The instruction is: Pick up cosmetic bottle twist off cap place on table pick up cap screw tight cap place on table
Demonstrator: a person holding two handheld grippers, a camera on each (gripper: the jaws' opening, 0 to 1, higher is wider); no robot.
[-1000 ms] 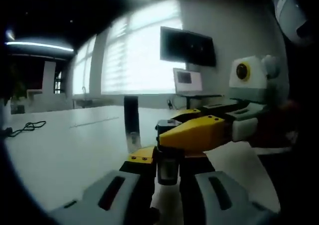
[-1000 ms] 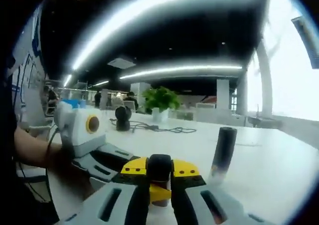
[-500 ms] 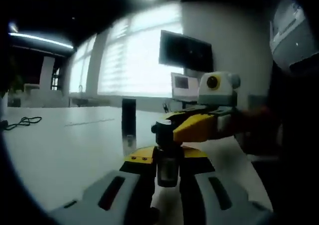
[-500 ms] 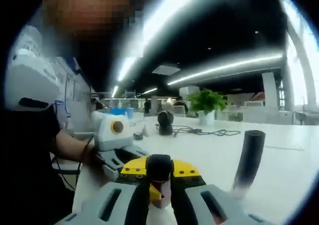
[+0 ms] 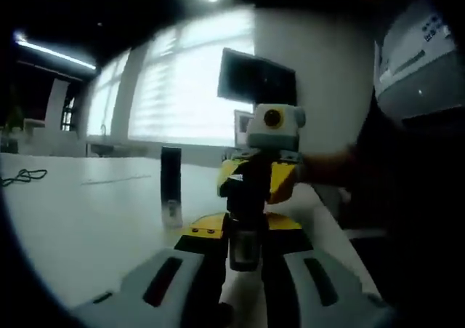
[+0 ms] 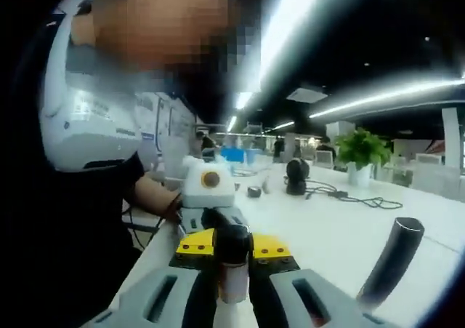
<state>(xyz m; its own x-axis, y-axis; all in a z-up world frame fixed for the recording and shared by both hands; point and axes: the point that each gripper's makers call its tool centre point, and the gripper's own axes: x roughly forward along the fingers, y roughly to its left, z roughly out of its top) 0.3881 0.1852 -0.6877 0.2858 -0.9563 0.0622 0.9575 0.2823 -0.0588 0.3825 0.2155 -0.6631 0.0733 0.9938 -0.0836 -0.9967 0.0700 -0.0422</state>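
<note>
A small cosmetic bottle (image 5: 245,249) with a dark translucent body stands upright between the jaws of my left gripper (image 5: 245,233), which is shut on it. Its black cap (image 5: 234,188) sits on top. My right gripper (image 5: 251,177) comes in from behind the bottle, its yellow jaws closed on that cap. In the right gripper view, my right gripper (image 6: 232,246) is shut on the black cap (image 6: 231,237), with the bottle body (image 6: 234,283) just below it. The left gripper (image 6: 215,213) shows beyond, held by a person's hand.
A tall dark cylinder (image 5: 171,186) stands on the white table (image 5: 80,212), to the left of the bottle; it appears again (image 6: 392,259) at the right. Further back on the table (image 6: 320,226) are a potted plant (image 6: 358,153), a round black device (image 6: 296,175) and cables (image 6: 360,199). The person's body is close by.
My right gripper has swung around the bottle's top with the cap in its jaws, from side-on to almost facing the left camera. Both views have shifted with the hands.
</note>
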